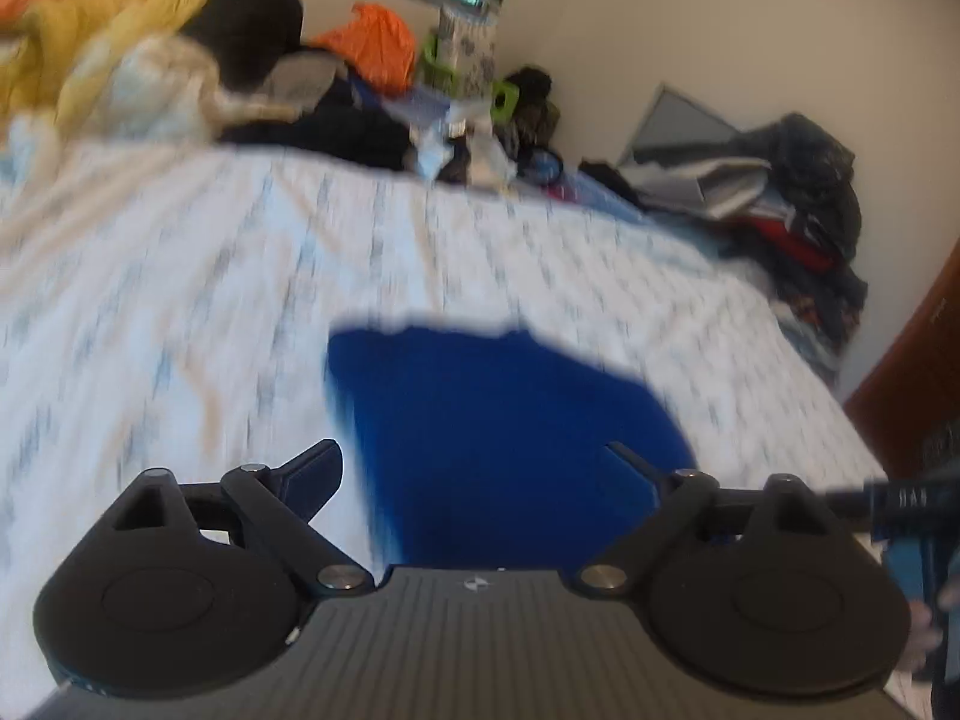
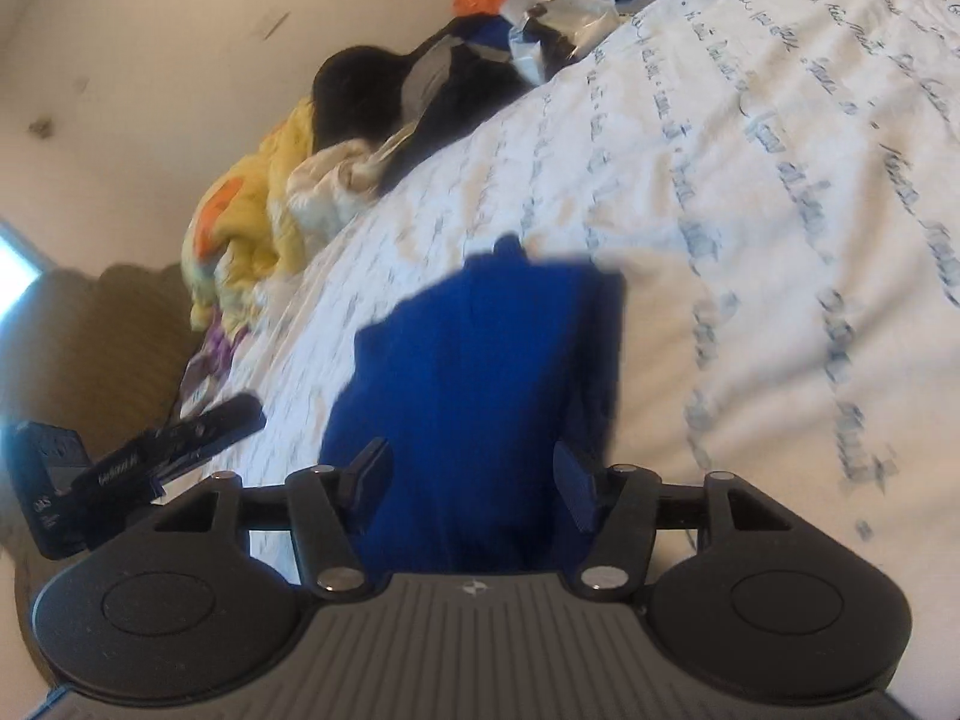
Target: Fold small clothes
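A small blue garment [image 1: 498, 420] lies flat on the white patterned bedsheet [image 1: 180, 300]. In the left wrist view my left gripper [image 1: 474, 468] hangs over its near edge with the jaws wide apart, one fingertip [image 1: 318, 471] off the cloth to the left. Nothing is gripped. In the right wrist view the same blue garment [image 2: 480, 372] stretches away from my right gripper [image 2: 471, 480]. That gripper is open, its pads standing either side of the cloth's near end without pressing on it. The left gripper's body [image 2: 150, 456] shows at the left there.
A heap of clothes and bedding, yellow [image 1: 90, 30], black [image 1: 252, 30] and orange [image 1: 372, 42], lines the far side of the bed by the wall. Another dark pile [image 1: 798, 198] sits at the right end. A brown door [image 1: 918, 372] stands at the right.
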`<state>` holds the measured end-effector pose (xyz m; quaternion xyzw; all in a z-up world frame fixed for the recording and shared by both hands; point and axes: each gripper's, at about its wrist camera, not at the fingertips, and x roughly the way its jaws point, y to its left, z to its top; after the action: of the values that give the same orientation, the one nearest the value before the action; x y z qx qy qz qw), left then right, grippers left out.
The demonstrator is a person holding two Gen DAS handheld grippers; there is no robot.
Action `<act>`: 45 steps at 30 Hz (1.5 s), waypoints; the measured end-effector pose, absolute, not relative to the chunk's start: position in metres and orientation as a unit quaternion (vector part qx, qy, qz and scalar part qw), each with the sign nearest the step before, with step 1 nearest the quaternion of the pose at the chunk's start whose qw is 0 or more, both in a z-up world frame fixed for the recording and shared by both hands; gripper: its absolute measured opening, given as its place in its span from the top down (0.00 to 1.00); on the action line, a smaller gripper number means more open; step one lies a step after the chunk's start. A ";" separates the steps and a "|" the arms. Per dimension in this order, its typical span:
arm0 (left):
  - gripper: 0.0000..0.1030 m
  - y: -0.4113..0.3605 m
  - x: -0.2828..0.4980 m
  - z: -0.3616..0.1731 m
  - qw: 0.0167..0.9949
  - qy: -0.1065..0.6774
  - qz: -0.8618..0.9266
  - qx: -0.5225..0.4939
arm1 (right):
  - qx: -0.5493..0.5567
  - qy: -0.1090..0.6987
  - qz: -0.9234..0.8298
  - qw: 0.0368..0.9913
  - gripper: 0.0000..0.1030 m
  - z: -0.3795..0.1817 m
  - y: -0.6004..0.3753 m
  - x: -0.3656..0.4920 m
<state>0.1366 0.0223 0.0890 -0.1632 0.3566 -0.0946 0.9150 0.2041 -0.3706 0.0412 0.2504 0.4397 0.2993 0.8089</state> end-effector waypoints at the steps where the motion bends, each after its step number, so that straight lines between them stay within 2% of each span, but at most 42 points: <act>1: 0.26 0.020 0.128 0.078 0.903 0.378 -0.105 -0.173 | 0.241 0.451 0.296 0.807 0.42 0.036 -0.374 0.196; 3: 0.37 0.013 0.117 0.055 0.879 0.420 -0.112 -0.197 | 0.224 0.478 0.287 0.799 0.42 0.024 -0.376 0.187; 5: 0.39 0.008 0.112 0.047 0.877 0.423 -0.104 -0.206 | 0.228 0.491 0.275 0.795 0.43 0.013 -0.376 0.185; 6: 0.43 0.007 0.112 0.045 0.873 0.427 -0.104 -0.212 | 0.239 0.487 0.277 0.793 0.43 0.012 -0.376 0.186; 7: 0.57 0.007 0.114 0.045 0.870 0.429 -0.101 -0.219 | 0.248 0.487 0.280 0.789 0.46 0.011 -0.374 0.188; 8: 0.73 0.007 0.116 0.045 0.867 0.437 -0.095 -0.219 | 0.253 0.487 0.288 0.785 0.54 0.011 -0.371 0.190; 9: 0.87 0.007 0.118 0.046 0.865 0.443 -0.091 -0.216 | 0.249 0.492 0.291 0.782 0.83 0.010 -0.366 0.192; 10: 0.88 0.011 0.117 0.051 0.865 0.443 -0.089 -0.219 | 0.240 0.501 0.294 0.778 0.87 0.009 -0.359 0.192; 13: 0.89 0.021 0.099 0.080 0.884 0.413 -0.097 -0.195 | 0.229 0.481 0.326 0.781 0.89 0.028 -0.355 0.179; 14: 0.88 0.024 0.094 0.086 0.891 0.406 -0.097 -0.178 | 0.232 0.472 0.341 0.779 0.89 0.037 -0.358 0.172; 17: 0.68 0.024 0.085 0.085 0.901 0.416 -0.072 -0.100 | 0.215 0.476 0.341 0.782 0.87 0.039 -0.365 0.155; 19: 0.30 0.023 0.070 0.087 0.917 0.390 -0.052 -0.063 | 0.203 0.498 0.311 0.784 0.76 0.035 -0.373 0.151; 21: 0.11 0.023 0.052 0.091 0.933 0.347 -0.064 -0.068 | 0.215 0.475 0.304 0.797 0.68 0.043 -0.383 0.144; 24: 0.10 0.010 0.044 0.092 0.937 0.336 -0.072 -0.057 | 0.260 0.448 0.356 0.778 0.60 0.058 -0.384 0.141; 28: 0.11 -0.012 0.048 0.078 0.936 0.346 -0.068 -0.026 | 0.201 0.467 0.350 0.787 0.60 0.060 -0.349 0.154; 32: 0.11 -0.022 0.052 0.059 0.931 0.360 -0.066 -0.007 | 0.152 0.508 0.317 0.786 0.60 0.035 -0.320 0.171; 34: 0.11 -0.019 0.054 0.051 0.926 0.371 -0.062 -0.010 | 0.149 0.500 0.333 0.785 0.61 0.024 -0.312 0.170; 35: 0.11 -0.017 0.054 0.049 0.925 0.374 -0.060 -0.010 | 0.139 0.496 0.329 0.792 0.85 0.025 -0.311 0.166; 36: 0.10 -0.014 0.053 0.048 0.925 0.375 -0.058 -0.011 | 0.130 0.499 0.331 0.790 0.92 0.028 -0.310 0.164; 39: 0.07 -0.003 0.049 0.049 0.925 0.374 -0.057 -0.022 | 0.143 0.482 0.338 0.796 0.93 0.039 -0.331 0.154; 43: 0.08 0.015 0.054 0.045 0.911 0.394 -0.074 -0.098 | 0.219 0.501 0.327 0.771 0.94 0.007 -0.367 0.149; 45: 0.08 0.022 0.056 0.045 0.905 0.393 -0.081 -0.138 | 0.260 0.493 0.321 0.766 0.89 0.011 -0.378 0.146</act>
<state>0.0563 0.0223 0.0453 -0.1383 0.3935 -0.0812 0.9052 0.1463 -0.3779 0.0105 0.2605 0.4926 0.3206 0.7660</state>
